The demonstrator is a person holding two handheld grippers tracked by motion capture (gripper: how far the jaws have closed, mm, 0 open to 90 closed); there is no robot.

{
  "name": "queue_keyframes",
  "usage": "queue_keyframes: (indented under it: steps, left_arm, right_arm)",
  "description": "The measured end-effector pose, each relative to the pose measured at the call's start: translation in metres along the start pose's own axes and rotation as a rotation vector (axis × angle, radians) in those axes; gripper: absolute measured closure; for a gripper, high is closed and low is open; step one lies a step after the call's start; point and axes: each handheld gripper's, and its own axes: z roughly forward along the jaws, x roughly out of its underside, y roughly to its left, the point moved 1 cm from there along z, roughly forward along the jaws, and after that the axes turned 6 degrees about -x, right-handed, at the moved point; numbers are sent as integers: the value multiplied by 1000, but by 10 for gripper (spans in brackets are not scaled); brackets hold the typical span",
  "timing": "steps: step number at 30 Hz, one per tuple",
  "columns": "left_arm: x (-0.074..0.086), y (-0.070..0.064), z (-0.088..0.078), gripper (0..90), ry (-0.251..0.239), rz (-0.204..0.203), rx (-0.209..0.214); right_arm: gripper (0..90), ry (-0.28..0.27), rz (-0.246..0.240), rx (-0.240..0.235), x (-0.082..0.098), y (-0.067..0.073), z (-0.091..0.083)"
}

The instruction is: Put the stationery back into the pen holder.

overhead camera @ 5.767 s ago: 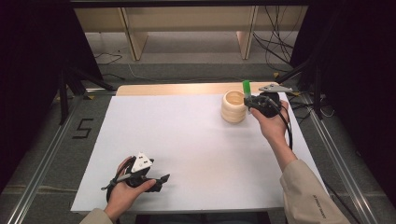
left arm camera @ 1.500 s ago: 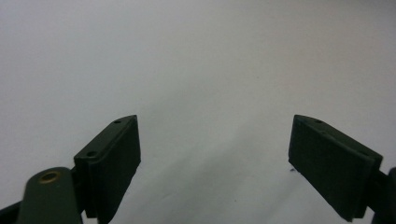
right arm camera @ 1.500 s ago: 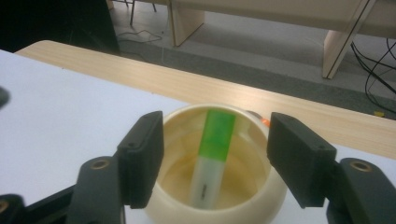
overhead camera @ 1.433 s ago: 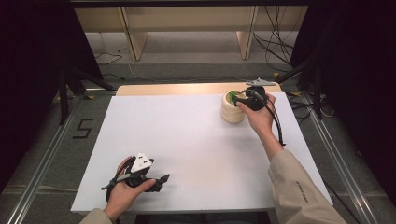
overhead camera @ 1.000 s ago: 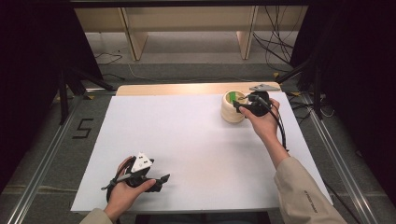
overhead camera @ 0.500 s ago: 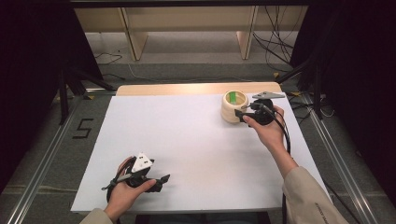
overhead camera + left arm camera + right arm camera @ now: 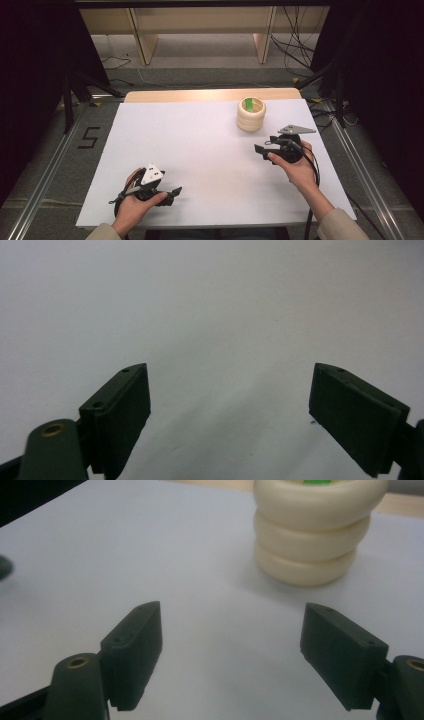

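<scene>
here the white-covered bench (image 7: pixel 200 145) lies bare between both grippers' released fingers; ahead of the right gripper (image 7: pixel 263 150) stands a cream ribbed cup (image 7: pixel 251 115); left gripper (image 7: pixel 172 192) empty; dark room around.

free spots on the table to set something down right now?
Most of the white table is bare: the whole left and centre, between the left gripper and the cream ringed cup. It is tight only at the far right, where the open right gripper sits just short of the cup.
</scene>
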Motion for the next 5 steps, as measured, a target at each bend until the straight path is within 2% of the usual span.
queue_keyframes:
  steps: [2,5]
  left_arm:
    - [0,0,0,165,-1,3,2]
    - [-1,-2,1,164,-7,-17,14]
  right_arm:
    - [251,12,6,-21,10,4,-4]
    - [247,21,-3,-39,21,9,-9]
